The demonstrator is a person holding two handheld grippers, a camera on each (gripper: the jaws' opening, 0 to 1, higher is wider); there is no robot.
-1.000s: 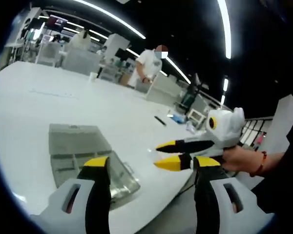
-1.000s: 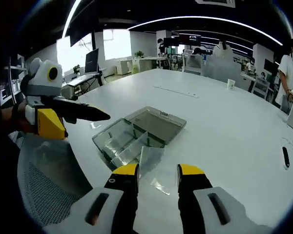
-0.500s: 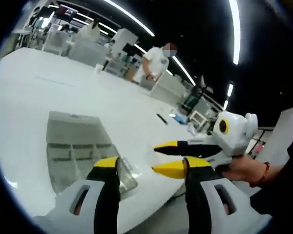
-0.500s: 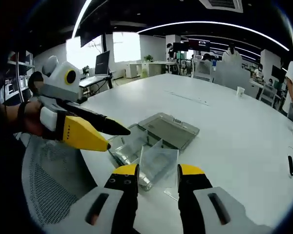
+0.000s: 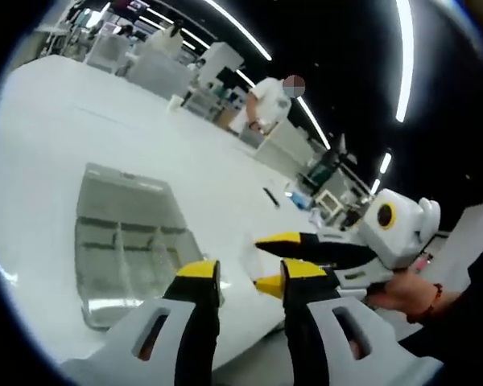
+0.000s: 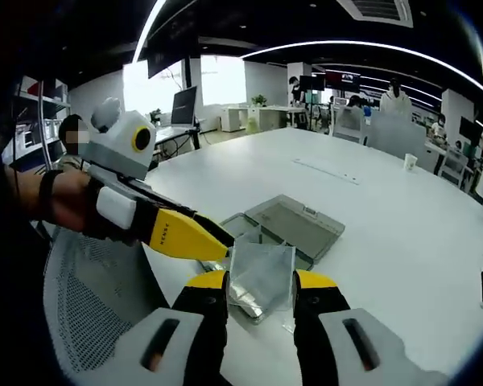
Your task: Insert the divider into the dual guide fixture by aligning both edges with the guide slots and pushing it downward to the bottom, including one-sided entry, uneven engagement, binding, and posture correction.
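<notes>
**Inspector A:** Start nearest. What does the right gripper view give you?

**Inspector B:** The right gripper has its yellow-tipped jaws pinching a clear divider, a thin transparent sheet standing upright between them. Its lower edge is cut off behind the jaws. Just beyond lies the clear fixture, an open hinged case flat on the white table. Its near half is hidden by the divider and by the left gripper, which enters from the left, so I cannot tell whether the divider touches any slot.

**Inspector A:** State of that left gripper?

**Inspector B:** In the left gripper view its jaws stand narrowly apart with nothing visibly between them. The fixture sits just past the left jaw, ribs faintly readable, near corner hidden behind the jaw.

**Inspector A:** And the other tool there?

**Inspector B:** The right gripper comes in from the right, held by a hand. Its lower tip is hidden behind the left gripper's right jaw. The divider is too transparent to make out here.

**Inspector A:** Far field?

**Inspector B:** A dark pen-like object on the table, a person in white standing beyond, desks blurred.
</notes>
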